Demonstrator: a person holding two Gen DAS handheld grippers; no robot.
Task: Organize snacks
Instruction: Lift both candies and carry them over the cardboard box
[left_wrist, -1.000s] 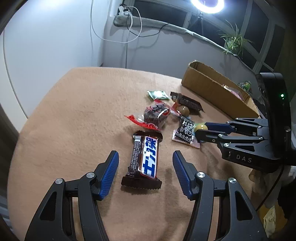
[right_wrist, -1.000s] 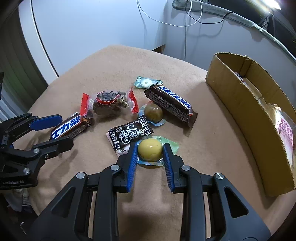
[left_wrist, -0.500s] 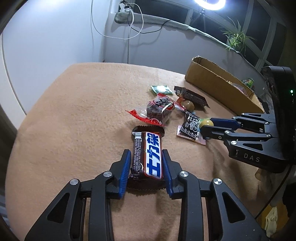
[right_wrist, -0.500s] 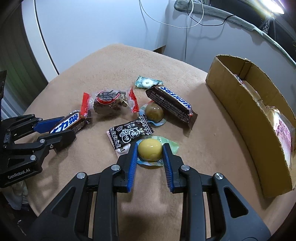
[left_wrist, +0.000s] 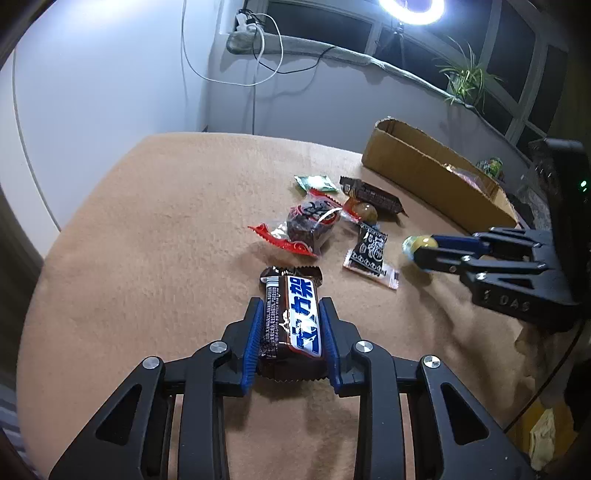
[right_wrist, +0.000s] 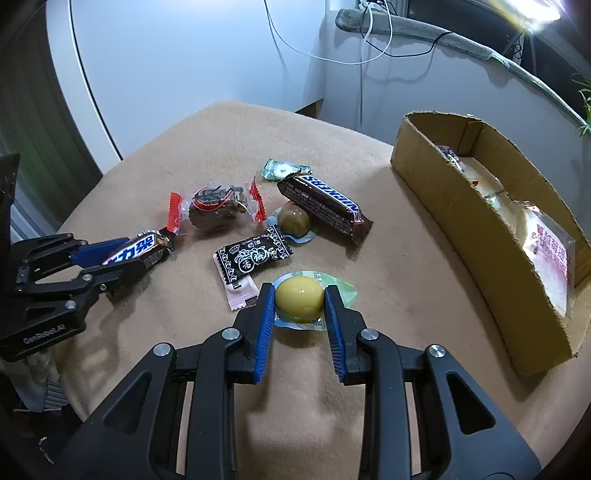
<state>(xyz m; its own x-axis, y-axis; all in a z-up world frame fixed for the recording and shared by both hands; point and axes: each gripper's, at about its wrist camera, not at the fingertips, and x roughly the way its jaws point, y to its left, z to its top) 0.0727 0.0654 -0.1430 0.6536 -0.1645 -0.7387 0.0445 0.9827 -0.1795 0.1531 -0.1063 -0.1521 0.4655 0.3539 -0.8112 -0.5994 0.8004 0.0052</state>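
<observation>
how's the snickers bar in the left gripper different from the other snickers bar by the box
The held bar shows a white-and-blue label with Chinese characters; the loose bar reads SNICKERS in Latin letters. The held bar is clamped in the left gripper, whose jaws are closing on it; the loose bar lies free, leaning on a dark round candy. Both have brown wrappers.

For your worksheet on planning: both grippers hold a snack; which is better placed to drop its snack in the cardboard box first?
Right. The right gripper, shut on the yellow egg-shaped snack, sits nearer the cardboard box.
</observation>
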